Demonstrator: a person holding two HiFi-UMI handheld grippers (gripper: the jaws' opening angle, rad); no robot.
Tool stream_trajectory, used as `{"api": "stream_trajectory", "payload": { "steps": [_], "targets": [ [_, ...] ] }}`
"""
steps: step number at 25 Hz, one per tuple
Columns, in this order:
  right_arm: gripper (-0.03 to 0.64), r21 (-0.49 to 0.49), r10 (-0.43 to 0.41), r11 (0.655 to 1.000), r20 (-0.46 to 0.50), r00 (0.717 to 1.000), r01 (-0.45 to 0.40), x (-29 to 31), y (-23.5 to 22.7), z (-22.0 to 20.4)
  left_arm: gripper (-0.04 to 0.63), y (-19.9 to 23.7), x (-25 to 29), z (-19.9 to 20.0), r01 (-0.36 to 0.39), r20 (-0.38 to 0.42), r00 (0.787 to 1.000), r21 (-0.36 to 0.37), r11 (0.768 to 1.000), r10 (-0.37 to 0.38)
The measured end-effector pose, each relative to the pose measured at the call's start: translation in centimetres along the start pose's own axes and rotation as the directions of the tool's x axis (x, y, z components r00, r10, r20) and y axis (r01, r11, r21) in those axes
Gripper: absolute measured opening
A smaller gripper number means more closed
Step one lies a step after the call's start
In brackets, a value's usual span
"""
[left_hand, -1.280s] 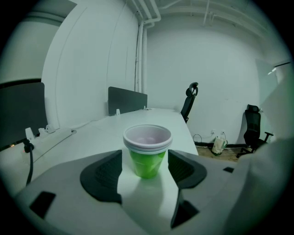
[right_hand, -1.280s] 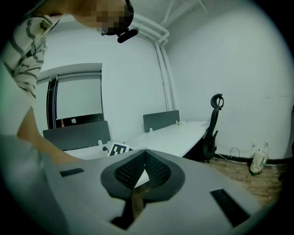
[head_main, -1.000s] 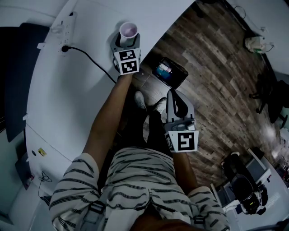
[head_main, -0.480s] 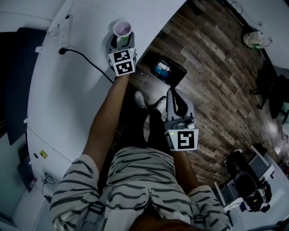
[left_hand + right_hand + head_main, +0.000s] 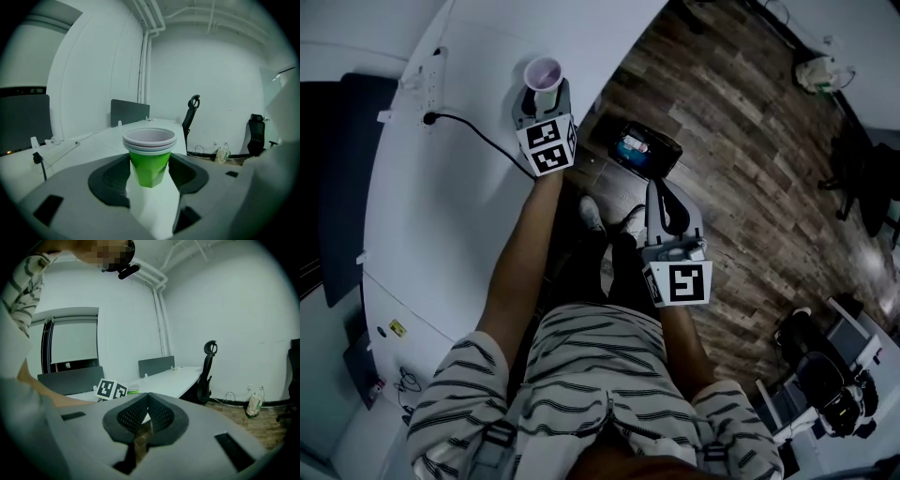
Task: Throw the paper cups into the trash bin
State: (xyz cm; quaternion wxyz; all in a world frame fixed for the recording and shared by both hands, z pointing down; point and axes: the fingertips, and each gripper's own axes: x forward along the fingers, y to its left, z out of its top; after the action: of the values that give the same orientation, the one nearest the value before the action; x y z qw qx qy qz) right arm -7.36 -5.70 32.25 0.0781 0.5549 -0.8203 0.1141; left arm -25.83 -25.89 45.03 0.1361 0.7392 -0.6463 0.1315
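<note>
White desk [image 5: 441,216], paper cups [image 5: 150,157] in just-closed left claw [image 5: 150,174]

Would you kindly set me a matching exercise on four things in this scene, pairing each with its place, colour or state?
Things:
1. paper cups
2. right gripper
3. trash bin
4. power strip

Place, colour or state:
A. on the wooden floor
B. green below white rims
C. on the white desk
D. jaws shut, empty

Pairs: 1-B, 2-D, 3-A, 4-C.

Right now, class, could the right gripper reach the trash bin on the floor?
Probably yes: the trash bin stands on the floor just beyond the right gripper, with nothing between them.
</note>
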Motion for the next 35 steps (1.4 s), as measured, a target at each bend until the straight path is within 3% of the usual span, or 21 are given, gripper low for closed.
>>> {"api": "stream_trajectory", "payload": {
  "steps": [18, 24, 35],
  "targets": [
    [0.009, -0.016, -0.041, 0.999, 0.035, 0.999, 0.042, -4.3, -2.7, 2.3, 0.273, -3.6, -7.5, 0.8, -0.001, 0.036, 0.999, 0.016, 1.0, 0.001],
    [0.009, -0.009, -0.052, 0.999, 0.068, 0.996, 0.053, -5.7, -3.7, 3.1, 0.273, -8.7, -8.9, 5.7, 0.05, 0.115, 0.992, 0.068, 0.996, -0.058],
    [0.009, -0.004, -0.108, 0.994, 0.107, 0.988, 0.109, -8.9, -5.7, 4.6, 0.273, -14.0, -13.3, 8.2, 0.139, 0.141, 0.979, 0.082, 0.987, -0.149]
  ]
}}
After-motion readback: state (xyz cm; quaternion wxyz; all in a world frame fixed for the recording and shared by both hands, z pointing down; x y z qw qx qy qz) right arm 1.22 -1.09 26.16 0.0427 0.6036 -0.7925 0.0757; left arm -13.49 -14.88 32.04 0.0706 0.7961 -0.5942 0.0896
